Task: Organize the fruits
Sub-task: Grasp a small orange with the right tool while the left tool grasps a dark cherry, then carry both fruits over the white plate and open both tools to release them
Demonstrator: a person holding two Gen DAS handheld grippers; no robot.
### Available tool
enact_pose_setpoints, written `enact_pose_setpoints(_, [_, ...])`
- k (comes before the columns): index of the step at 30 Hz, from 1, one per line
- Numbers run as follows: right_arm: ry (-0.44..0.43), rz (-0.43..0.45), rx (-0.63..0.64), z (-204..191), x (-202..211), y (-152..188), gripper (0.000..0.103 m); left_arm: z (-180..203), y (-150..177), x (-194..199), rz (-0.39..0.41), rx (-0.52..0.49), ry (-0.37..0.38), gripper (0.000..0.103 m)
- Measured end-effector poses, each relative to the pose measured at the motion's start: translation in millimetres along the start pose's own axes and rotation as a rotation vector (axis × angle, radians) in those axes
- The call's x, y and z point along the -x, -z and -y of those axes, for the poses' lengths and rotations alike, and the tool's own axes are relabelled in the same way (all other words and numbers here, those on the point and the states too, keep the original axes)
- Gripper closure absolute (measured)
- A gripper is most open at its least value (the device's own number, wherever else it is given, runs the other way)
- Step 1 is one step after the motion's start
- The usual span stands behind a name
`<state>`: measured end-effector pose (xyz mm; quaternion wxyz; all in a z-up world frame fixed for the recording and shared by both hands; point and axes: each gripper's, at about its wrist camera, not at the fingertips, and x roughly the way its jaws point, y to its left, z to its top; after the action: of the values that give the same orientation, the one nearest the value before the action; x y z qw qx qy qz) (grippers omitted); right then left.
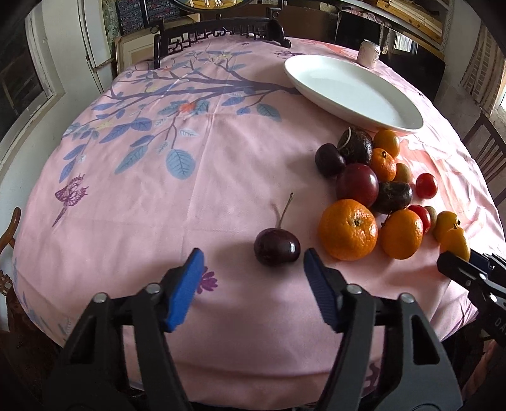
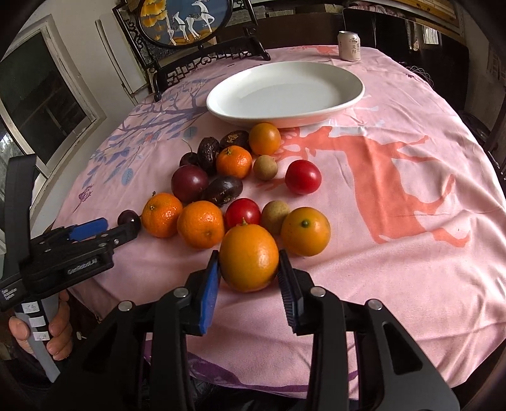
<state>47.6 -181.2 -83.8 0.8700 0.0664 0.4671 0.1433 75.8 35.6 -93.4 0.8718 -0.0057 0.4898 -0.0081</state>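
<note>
A pile of fruit lies on the pink cloth: mandarins (image 2: 200,228), dark plums (image 2: 189,184), red tomatoes (image 2: 303,176), small brown longans (image 2: 274,216). A dark cherry (image 1: 277,246) with a stem sits apart at the pile's left. My left gripper (image 1: 251,257) is open, its blue pads either side of the cherry, not touching it. My right gripper (image 2: 248,268) has its pads against both sides of an orange kumquat-like fruit (image 2: 248,256) resting on the cloth. An empty white oval plate (image 2: 348,79) stands behind the pile.
A drink can (image 2: 349,46) stands at the far edge behind the plate. A dark carved frame with a round picture (image 2: 183,22) stands at the table's far left. The table edge is close below both grippers. The left gripper shows in the right wrist view (image 2: 104,230).
</note>
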Motion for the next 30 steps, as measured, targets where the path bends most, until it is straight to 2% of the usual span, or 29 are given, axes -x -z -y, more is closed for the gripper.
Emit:
enact_pose_setpoints(4, [-0.017,-0.003,-0.007,1.6,-1.7,-0.9,0.067,0.9,-4.1,-7.3,0.008,-0.004,0.009,0.051])
enact_pose_setpoints(5, [-0.018,-0.005,-0.009,2.3,-2.5,-1.2,0.067,1.0,-4.8,-7.2,0.014,-0.004,0.009,0.057])
enact_pose_setpoints(6, [-0.016,-0.006,-0.007,2.6,-3.1,-1.1,0.067,1.8,-5.2,-7.4,0.016,-0.007,0.01,0.071])
enact_pose_setpoints(10, [-0.03,-0.002,-0.009,2.3,-0.9,-0.5,0.067,-0.1,-5.9,-3.9,0.018,0.008,0.049,0.072])
enact_pose_setpoints(16, [-0.045,0.027,-0.007,4.1,8.8,-4.5,0.067,5.7,-9.2,14.5,0.054,-0.004,0.049,0.072])
enact_pose_setpoints(20, [-0.042,0.033,-0.01,10.1,10.8,-13.2,0.067,16.8,-24.4,26.8,0.075,-0.038,0.055,0.072])
enact_pose_setpoints(23, [-0.047,0.039,-0.008,16.7,11.1,-32.0,0.067,26.5,-51.4,32.5,0.079,-0.06,0.096,0.072])
enact_pose_setpoints(25, [-0.041,0.041,0.007,22.0,8.9,-55.0,0.067,34.6,-81.0,32.5,0.095,-0.075,0.099,0.072])
enact_pose_setpoints(28, [0.002,0.052,0.031,32.5,-0.5,-104.2,0.067,48.4,-137.5,24.3,0.127,-0.094,0.075,0.072])
enact_pose_setpoints(30, [0.004,0.033,0.035,41.1,-16.3,-143.6,0.067,57.8,-178.5,8.3,0.108,-0.092,0.09,0.072])
